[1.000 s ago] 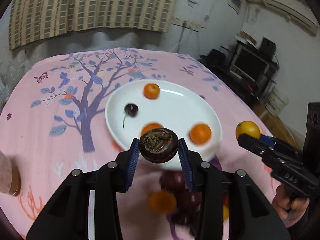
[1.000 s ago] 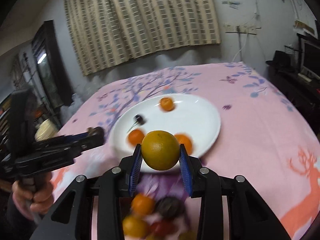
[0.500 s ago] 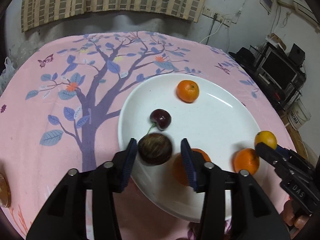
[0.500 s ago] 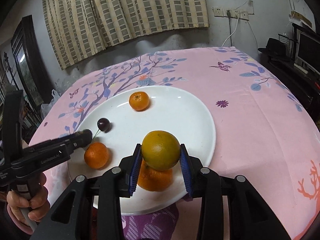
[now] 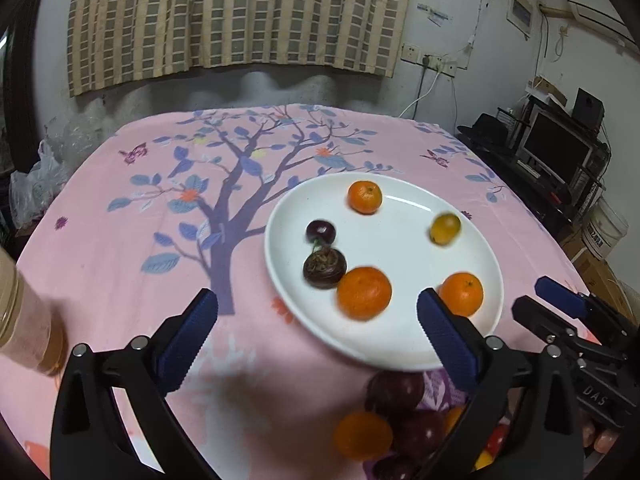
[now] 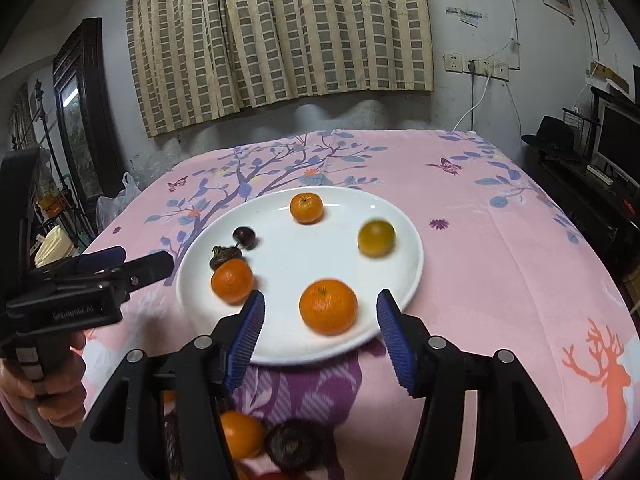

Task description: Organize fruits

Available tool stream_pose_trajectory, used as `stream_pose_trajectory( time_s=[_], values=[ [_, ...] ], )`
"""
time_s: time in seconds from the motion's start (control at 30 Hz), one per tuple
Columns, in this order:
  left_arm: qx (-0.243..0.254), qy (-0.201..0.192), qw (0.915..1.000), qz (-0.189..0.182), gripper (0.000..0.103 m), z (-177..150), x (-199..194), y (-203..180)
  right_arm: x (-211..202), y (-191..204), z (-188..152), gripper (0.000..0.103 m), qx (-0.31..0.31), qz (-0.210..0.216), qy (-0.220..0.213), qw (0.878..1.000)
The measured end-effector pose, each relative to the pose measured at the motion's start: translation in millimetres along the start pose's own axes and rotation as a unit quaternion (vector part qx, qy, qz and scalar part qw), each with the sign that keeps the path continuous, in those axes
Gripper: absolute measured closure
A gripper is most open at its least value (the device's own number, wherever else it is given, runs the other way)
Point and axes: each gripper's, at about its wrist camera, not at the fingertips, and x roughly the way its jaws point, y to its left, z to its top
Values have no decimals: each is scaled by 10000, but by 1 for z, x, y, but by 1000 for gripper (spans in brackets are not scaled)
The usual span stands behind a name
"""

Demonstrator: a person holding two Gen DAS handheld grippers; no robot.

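Pink tablecloth (image 5: 120, 280), blurred fruit pile (image 5: 396, 420) half hidden behind fingers (image 5: 448, 332)

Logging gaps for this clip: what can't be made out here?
- Fruit pile, left view: behind the gripper body, blurred, bottom edge cuts it; count unclear.
- Jar, left view: cut by the left edge.
- Yellow fruit, right view: motion-blurred; kind unclear.

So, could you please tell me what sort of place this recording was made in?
Most likely a room in a home: a table under a pink tree-print cloth, a checked curtain on the wall, and a monitor on a cluttered stand.
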Motion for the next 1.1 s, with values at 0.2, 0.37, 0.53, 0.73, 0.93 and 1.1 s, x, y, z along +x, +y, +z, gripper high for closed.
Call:
stream_pose_trajectory(
  time_s=[0.2, 0.37, 0.53, 0.73, 0.93, 1.1],
  values=[
    [-6, 6, 9998, 205, 5, -35, -21, 20, -23, 9, -26, 42, -97, 550, 198, 9982],
    [2, 184, 9994, 305, 5, -54, -30, 31, -39, 46, -43, 43, -945, 1241, 248, 9874],
    [-135, 152, 9991, 380, 5, -57, -36, 40, -40, 88, -63, 43, -2025, 1178, 338, 9716],
    [-215, 256, 9988, 368, 5, -58, -35, 44, -31, 103, -74, 43, -2400, 923, 526, 9649],
    [-153, 304, 9984, 441, 5, -59, -32, 42, -24, 109, -84, 43, -2608, 706, 613, 9609],
    [-190, 347, 9981, 480, 5, -59, -30, 45, -18, 115, -90, 51, -2766, 551, 662, 9571]
  ],
)
